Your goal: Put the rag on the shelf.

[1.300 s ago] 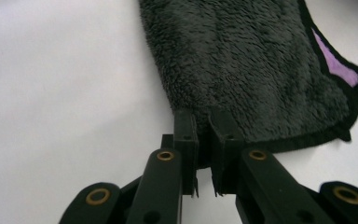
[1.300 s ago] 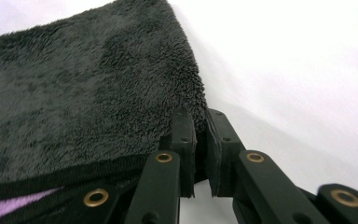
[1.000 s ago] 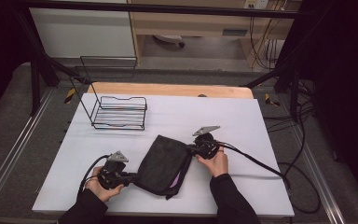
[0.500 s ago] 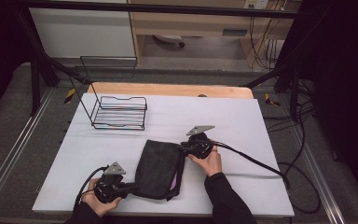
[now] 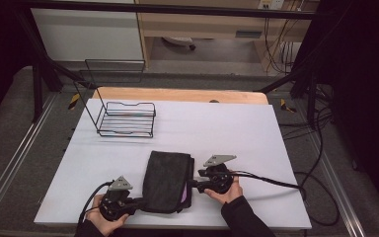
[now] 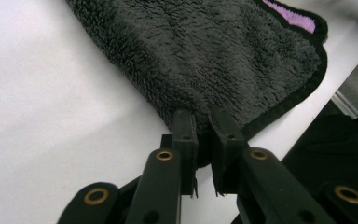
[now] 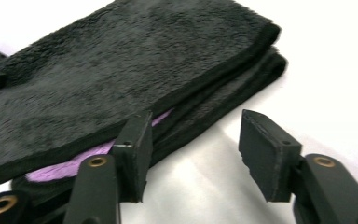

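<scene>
Folded black plush towel with a purple inner face [image 5: 167,180], lying near the front edge of the white table [image 5: 237,128], between the two hand-held grippers; a black wire rack [image 5: 126,118] stands well apart at the far left.

Left gripper [image 5: 139,202]: jaws closed on the towel's near left corner, the pile and bound hem pinched between the pads, as the left gripper view [image 6: 200,126] confirms.

Right gripper [image 5: 193,183]: jaws have just been opening and stand apart at the towel's right edge. In the right gripper view [image 7: 200,135] one finger [image 7: 135,144] lies against the stacked layers where the purple face peeps out; the other stands clear over bare table. Nothing is pinched between them.

Handling, as judged: the cloth is light, soft and limp, not fragile; it will sag and unfold if lifted by one layer. The pile offers good friction. The best hold is on the stitched hem at a corner, taking all layers together so that the fold keeps.
</scene>
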